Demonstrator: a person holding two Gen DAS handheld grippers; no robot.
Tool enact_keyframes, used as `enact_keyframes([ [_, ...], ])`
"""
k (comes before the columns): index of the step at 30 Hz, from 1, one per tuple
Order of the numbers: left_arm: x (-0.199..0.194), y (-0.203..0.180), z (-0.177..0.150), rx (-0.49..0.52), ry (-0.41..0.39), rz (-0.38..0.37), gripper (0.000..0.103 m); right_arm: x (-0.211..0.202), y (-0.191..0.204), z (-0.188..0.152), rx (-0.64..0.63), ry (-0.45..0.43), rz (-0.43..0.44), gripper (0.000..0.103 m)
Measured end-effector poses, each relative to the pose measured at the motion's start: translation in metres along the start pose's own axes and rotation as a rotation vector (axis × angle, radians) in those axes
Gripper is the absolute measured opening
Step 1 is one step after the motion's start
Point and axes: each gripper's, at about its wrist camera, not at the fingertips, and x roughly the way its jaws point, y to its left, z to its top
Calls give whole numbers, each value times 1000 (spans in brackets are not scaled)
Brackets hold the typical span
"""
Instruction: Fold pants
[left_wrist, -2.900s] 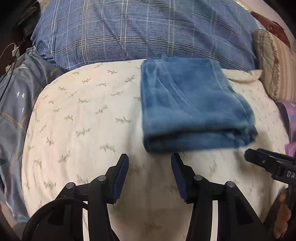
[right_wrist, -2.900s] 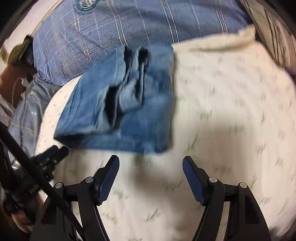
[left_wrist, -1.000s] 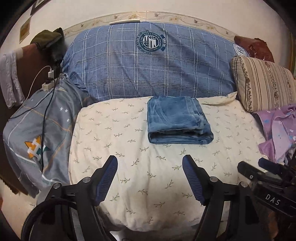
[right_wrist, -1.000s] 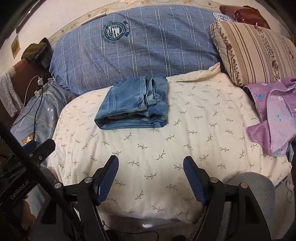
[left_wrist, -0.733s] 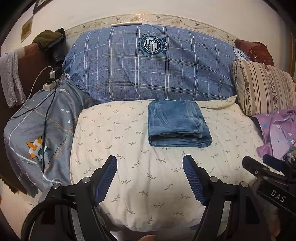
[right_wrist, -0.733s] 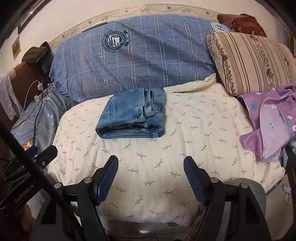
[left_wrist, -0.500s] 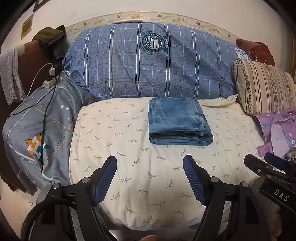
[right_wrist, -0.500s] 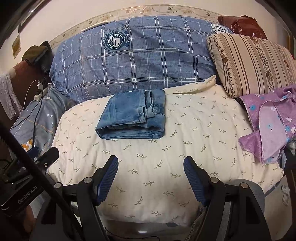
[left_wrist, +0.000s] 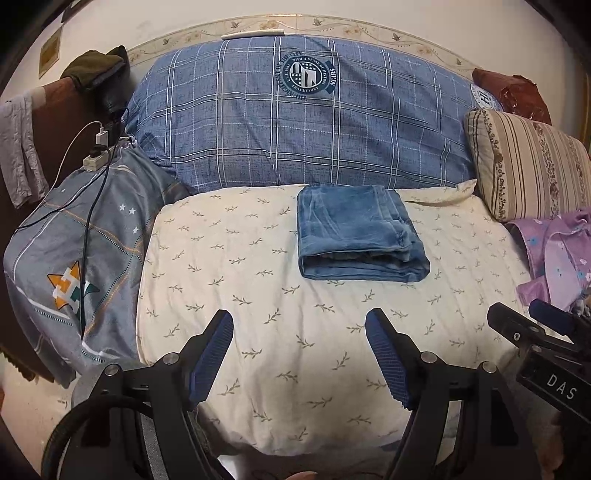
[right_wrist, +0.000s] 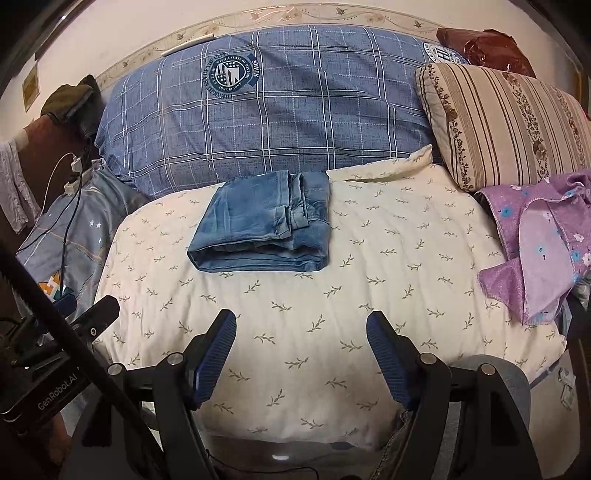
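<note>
Folding looked finished, jeans resting on the bed.

A cream leaf-print quilt (left_wrist: 295, 350) covered the bed below a blue plaid pillow (left_wrist: 295, 129); the blue jeans (left_wrist: 354, 232) lay on it near that pillow as a compact squared stack, nothing visibly left to fold. The left gripper (left_wrist: 299, 354) and right gripper (right_wrist: 301, 354) hung well short of the stack, jaws spread wide, holding nothing.

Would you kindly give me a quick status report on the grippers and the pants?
Left gripper open, empty. Right gripper open, empty. Pants folded, lying on the quilt by the blue pillow. Nothing in the way.
</note>
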Motion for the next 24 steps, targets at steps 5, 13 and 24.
enact_keyframes([
  [5, 0, -2, -2, 8, -6, 6, 74, 1, -1, 1, -4, 1, 3, 74],
  [13, -2, -4, -4, 13, -10, 11, 74, 1, 0, 1, -8, 0, 4, 74],
  [24, -2, -3, -3, 20, -12, 13, 74, 1, -2, 2, -13, -1, 2, 74],
])
